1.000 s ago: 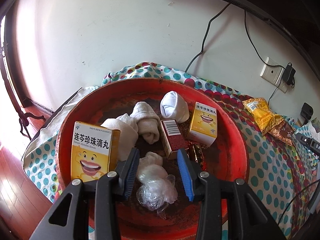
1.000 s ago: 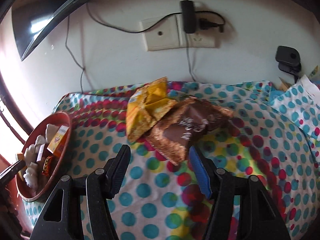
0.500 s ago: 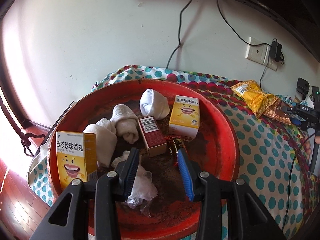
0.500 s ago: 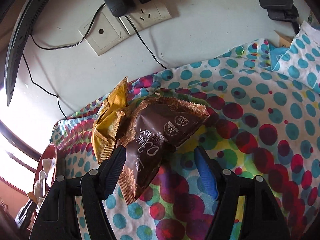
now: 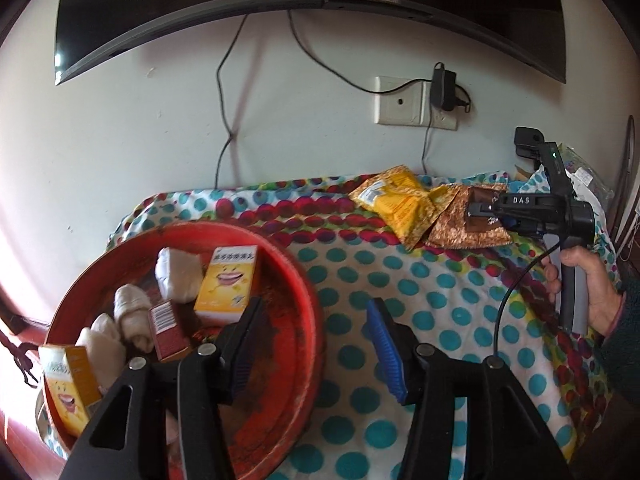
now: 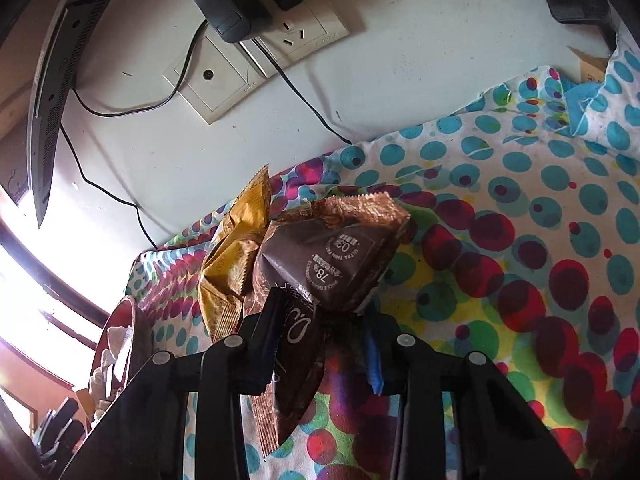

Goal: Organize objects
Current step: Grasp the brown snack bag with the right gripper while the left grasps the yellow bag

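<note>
My left gripper (image 5: 316,308) hangs over the right rim of the red round tray (image 5: 308,280), its jaws opening with nothing between them. In the tray lie two yellow boxes (image 5: 228,280), rolled white socks (image 5: 178,272) and a small dark red box (image 5: 168,328). At the back right of the dotted cloth, my right gripper (image 6: 322,312) is closing on the near end of the brown snack packet (image 6: 332,256), and its pads squeeze the foil. A yellow snack packet (image 6: 236,252) lies against the brown one on its left. A person's hand (image 5: 580,280) holds that gripper (image 5: 480,212).
The polka-dot cloth (image 5: 440,300) covers the tabletop between tray and packets. A wall socket with a plugged charger (image 5: 440,92) and hanging cables is behind the packets. A dark curved screen (image 5: 280,0) hangs above. A black device (image 5: 528,140) stands at the back right.
The left gripper swung right, from over the tray's middle to its right rim, and its jaws widened. The right gripper came down onto the brown packet and closed on its near end.
</note>
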Tool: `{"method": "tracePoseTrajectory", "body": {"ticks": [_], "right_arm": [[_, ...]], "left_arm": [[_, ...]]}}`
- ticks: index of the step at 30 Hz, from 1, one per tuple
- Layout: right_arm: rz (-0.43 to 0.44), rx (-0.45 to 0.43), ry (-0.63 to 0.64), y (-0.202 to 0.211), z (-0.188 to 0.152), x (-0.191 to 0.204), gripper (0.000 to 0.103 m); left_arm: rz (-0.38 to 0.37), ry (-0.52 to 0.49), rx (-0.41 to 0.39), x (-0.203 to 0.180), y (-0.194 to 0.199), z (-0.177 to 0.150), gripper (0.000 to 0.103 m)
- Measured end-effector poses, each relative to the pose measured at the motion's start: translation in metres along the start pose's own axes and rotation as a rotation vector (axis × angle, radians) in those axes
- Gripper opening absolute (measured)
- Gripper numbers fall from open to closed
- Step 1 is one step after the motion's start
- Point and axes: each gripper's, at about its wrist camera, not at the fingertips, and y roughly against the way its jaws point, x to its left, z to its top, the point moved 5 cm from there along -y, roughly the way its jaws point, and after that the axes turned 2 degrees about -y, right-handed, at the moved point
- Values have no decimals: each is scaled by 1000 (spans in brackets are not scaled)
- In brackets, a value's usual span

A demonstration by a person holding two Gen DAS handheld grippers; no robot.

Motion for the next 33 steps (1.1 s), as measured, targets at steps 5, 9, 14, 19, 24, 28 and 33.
{"method": "tracePoseTrajectory", "body": {"ticks": [5,9,14,19,24,28,33], "right_arm": [[-35,-30,60,38,-7,-18,32],[-14,-17,34,58,-15,-43,32],[54,12,-78,58,-23,-70,32],[65,1,-38,58,-23,-68,33],[87,3,-20,59,-26,-70,34],[93,5,-4,58,-27,-67,34],[116,22,5,55,-30,-63,34]], "left_arm": [[-16,-107,-24,-55,-34,32,61],[60,-270,-57,-103,-69,49,61],[198,-553,-80,-160,-111,51,62],[320,-767,-92,-193,-145,47,66],[360,-783,-27,-196,-184,49,68],[382,-751,29,-186,-213,57,68],[325,-657,82,-170,-239,73,70]]}}
